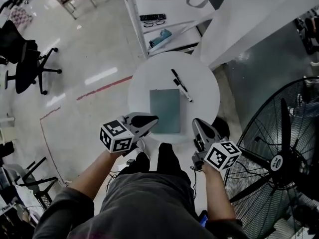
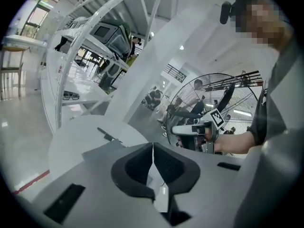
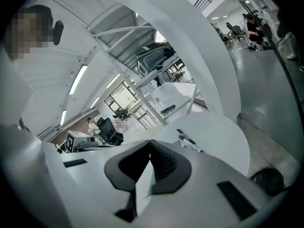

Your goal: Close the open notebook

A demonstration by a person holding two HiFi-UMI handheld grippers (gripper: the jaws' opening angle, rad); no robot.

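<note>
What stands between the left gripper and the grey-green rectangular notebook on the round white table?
Nothing visible. The left gripper, jaws shut and empty, hangs over the near left corner of the grey-green rectangular notebook, which lies closed and flat. The two black-and-white pens lie past its far right corner, out of the way.

Closed notebook on a round white counter, both tongs held at its near edge.

The teal notebook point(image 1: 165, 108) lies flat and shut in the middle of the counter point(image 1: 144, 78), with a black pen point(image 1: 176, 75) and a marker point(image 1: 185, 92) just beyond its far right corner. The left tongs point(image 1: 153, 119), jaws together, overlap the notebook's near left corner. The right tongs point(image 1: 197, 124), also closed, sit beside its near right corner. A large fan point(image 1: 279, 158) stands to the right and an office chair point(image 1: 22, 59) far left.
</note>
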